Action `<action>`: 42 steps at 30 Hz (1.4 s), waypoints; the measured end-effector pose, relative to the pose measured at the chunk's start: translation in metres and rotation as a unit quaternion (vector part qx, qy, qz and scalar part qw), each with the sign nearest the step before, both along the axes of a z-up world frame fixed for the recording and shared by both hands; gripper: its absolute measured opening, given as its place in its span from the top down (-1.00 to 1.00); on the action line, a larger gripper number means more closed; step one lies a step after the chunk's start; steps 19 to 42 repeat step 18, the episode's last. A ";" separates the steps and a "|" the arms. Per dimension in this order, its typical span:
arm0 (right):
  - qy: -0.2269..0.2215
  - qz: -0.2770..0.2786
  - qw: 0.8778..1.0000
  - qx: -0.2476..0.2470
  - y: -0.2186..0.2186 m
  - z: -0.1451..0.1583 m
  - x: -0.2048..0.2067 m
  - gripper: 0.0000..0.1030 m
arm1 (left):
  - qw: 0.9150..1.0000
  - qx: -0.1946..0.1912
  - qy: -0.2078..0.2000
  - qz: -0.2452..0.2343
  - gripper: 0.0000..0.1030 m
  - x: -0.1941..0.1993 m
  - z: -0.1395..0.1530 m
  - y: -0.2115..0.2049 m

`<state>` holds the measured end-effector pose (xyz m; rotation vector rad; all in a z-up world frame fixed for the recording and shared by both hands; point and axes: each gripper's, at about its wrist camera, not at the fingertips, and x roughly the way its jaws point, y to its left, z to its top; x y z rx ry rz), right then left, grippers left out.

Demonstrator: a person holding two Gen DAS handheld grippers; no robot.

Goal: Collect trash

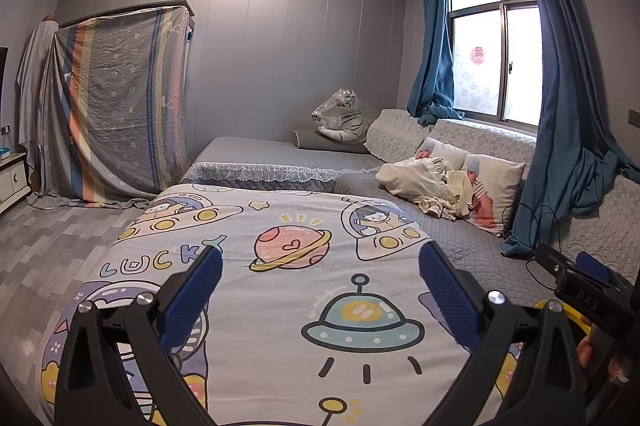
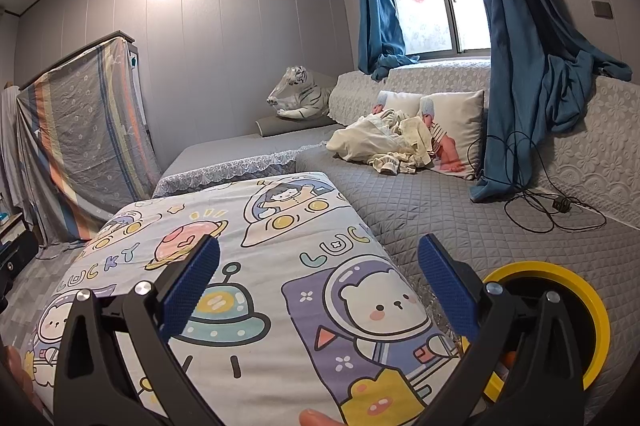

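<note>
A round bin with a yellow rim (image 2: 536, 268) and a dark inside lies on the grey quilted bed, just right of my right gripper (image 2: 320, 242). That gripper is open and empty above a folded cartoon quilt (image 2: 280, 258). Something small and orange (image 2: 510, 358) shows inside the bin; I cannot tell what it is. My left gripper (image 1: 322, 250) is also open and empty, over the same quilt (image 1: 296, 226). In the left wrist view the right gripper's black body (image 1: 576, 270) and a sliver of the yellow rim (image 1: 560, 306) sit at the far right. No loose trash is plainly visible.
A cream heap of clothes (image 2: 384, 141) lies against two printed pillows (image 2: 456, 121). Black cables (image 2: 552, 209) trail over the bed near a blue curtain (image 2: 520, 65). A plush tiger (image 2: 300, 93) sits at the far end. A sheet-draped cabinet (image 1: 116, 97) stands left.
</note>
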<state>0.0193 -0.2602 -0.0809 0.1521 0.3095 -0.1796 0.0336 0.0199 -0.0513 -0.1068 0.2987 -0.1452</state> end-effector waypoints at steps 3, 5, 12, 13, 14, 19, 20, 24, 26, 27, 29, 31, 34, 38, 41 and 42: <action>0.001 0.000 1.000 0.000 0.000 0.000 0.001 -0.84 | 1.000 -0.001 0.001 0.000 -0.85 0.001 0.000 0.000; 0.001 0.000 1.000 0.001 0.000 -0.001 0.000 -0.84 | 1.000 0.000 0.000 0.000 -0.85 0.001 0.000 -0.001; 0.004 0.002 1.000 0.001 0.001 -0.005 0.002 -0.84 | 1.000 0.002 0.007 -0.003 -0.85 0.002 -0.002 -0.003; 0.005 0.002 1.000 0.001 0.002 -0.006 0.002 -0.84 | 1.000 0.001 0.010 -0.004 -0.85 0.003 -0.002 -0.003; 0.005 0.002 1.000 0.001 0.001 -0.005 0.002 -0.84 | 1.000 0.000 0.011 -0.004 -0.84 0.004 -0.002 -0.002; 0.006 0.002 1.000 0.002 0.002 -0.006 0.002 -0.84 | 1.000 0.001 0.012 -0.002 -0.85 0.005 -0.002 -0.002; 0.006 0.002 1.000 0.002 0.002 -0.006 0.002 -0.84 | 1.000 0.001 0.012 -0.002 -0.85 0.005 -0.002 -0.002; 0.006 0.002 1.000 0.002 0.002 -0.006 0.002 -0.84 | 1.000 0.001 0.012 -0.002 -0.85 0.005 -0.002 -0.002; 0.006 0.002 1.000 0.002 0.002 -0.006 0.002 -0.84 | 1.000 0.001 0.012 -0.002 -0.85 0.005 -0.002 -0.002; 0.006 0.002 1.000 0.002 0.002 -0.006 0.002 -0.84 | 1.000 0.001 0.012 -0.002 -0.85 0.005 -0.002 -0.002; 0.006 0.002 1.000 0.002 0.002 -0.006 0.002 -0.84 | 1.000 0.001 0.012 -0.002 -0.85 0.005 -0.002 -0.002; 0.006 0.002 1.000 0.002 0.002 -0.006 0.002 -0.84 | 1.000 0.001 0.012 -0.002 -0.85 0.005 -0.002 -0.002; 0.006 0.002 1.000 0.002 0.002 -0.006 0.002 -0.84 | 1.000 0.001 0.012 -0.002 -0.85 0.005 -0.002 -0.002; 0.006 0.002 1.000 0.002 0.002 -0.006 0.002 -0.84 | 1.000 0.001 0.012 -0.002 -0.85 0.005 -0.002 -0.002; 0.006 0.002 1.000 0.002 0.002 -0.006 0.002 -0.84 | 1.000 0.001 0.012 -0.002 -0.85 0.005 -0.002 -0.002; 0.006 0.002 1.000 0.002 0.002 -0.006 0.002 -0.84 | 1.000 0.001 0.012 -0.002 -0.85 0.005 -0.002 -0.002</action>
